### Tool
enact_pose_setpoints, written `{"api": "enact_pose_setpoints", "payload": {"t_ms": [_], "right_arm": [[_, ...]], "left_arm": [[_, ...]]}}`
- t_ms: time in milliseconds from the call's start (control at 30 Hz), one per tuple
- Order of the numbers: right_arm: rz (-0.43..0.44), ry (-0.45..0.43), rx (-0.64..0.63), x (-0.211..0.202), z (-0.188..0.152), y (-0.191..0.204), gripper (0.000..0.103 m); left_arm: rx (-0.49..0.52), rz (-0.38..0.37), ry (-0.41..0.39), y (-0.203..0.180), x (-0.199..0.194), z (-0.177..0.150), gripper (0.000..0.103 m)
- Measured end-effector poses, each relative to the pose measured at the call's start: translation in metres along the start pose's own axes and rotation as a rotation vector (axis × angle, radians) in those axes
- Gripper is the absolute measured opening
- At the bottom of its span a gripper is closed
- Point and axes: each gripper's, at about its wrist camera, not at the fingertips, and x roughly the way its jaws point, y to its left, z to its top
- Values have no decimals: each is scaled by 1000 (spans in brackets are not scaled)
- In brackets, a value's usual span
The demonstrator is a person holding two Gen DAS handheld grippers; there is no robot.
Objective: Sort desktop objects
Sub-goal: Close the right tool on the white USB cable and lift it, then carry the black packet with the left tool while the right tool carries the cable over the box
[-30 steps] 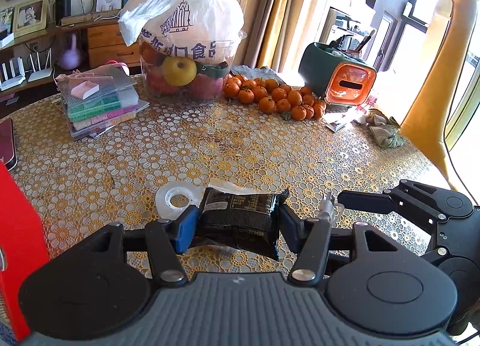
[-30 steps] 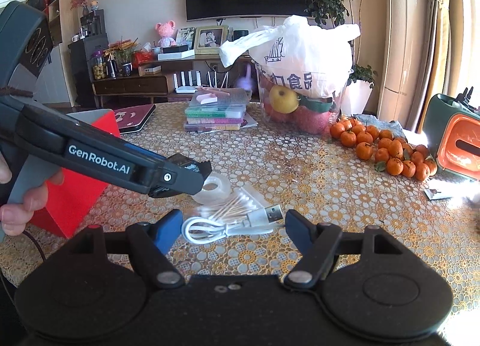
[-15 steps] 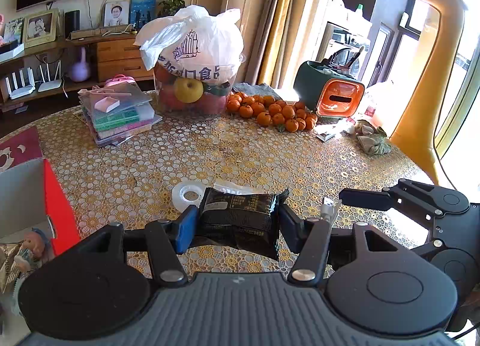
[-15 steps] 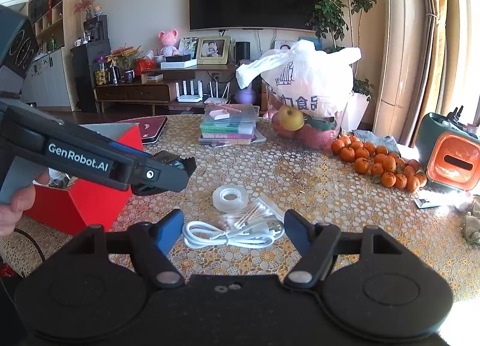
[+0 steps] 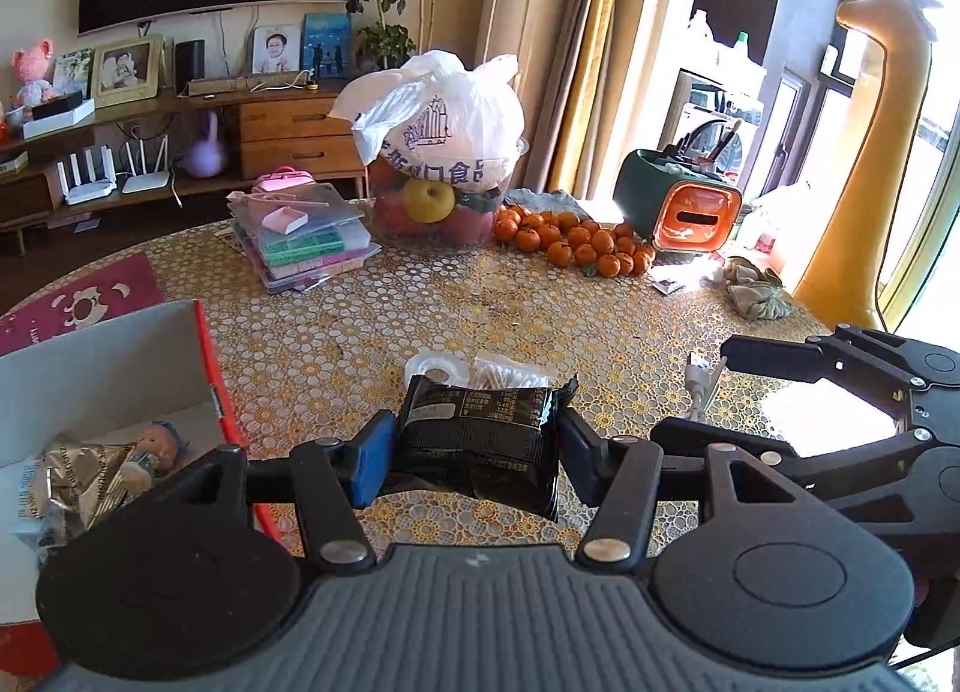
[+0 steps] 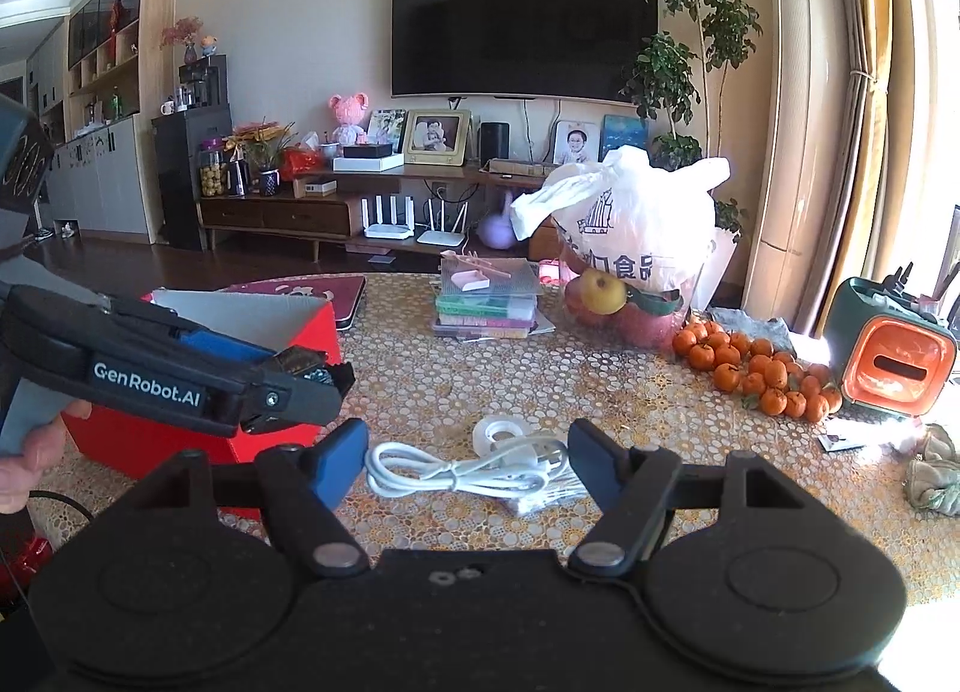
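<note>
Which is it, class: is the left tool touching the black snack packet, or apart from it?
Touching. The left wrist view shows the left tool clamped on the black snack packet, both fingers pressed against its ends, above the table.

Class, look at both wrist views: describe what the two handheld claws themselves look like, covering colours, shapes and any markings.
Both claws are black, with angular linkage arms joined by silver rivets to round disc housings. The left claw has a ribbed grey body, one blue pad and one dark pad. The right claw has one blue pad and one dark blue pad. Seen from the right wrist view, the left claw carries white "GenRobot.AI" lettering on its side and a grey handle.
</note>
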Motion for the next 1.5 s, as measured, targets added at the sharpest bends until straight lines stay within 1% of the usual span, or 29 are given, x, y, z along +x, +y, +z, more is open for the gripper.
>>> {"api": "enact_pose_setpoints", "payload": {"t_ms": [167, 367, 767, 1167, 1500], "right_arm": [[23, -20, -4, -10, 9, 19, 73], [63, -44, -47, -15, 22, 53, 73], [146, -63, -87, -2, 41, 114, 73], [206, -52, -137, 23, 53, 160, 73], [228, -13, -154, 57, 60, 178, 73]], "left_arm": [[-28, 20, -13, 10, -27, -6, 57], [-35, 62, -47, 26, -59, -15, 57], [-75, 144, -83, 74, -109, -40, 57], [-142, 210, -92, 128, -136, -56, 57], [-161, 260, -74, 166, -131, -57, 57]]}}
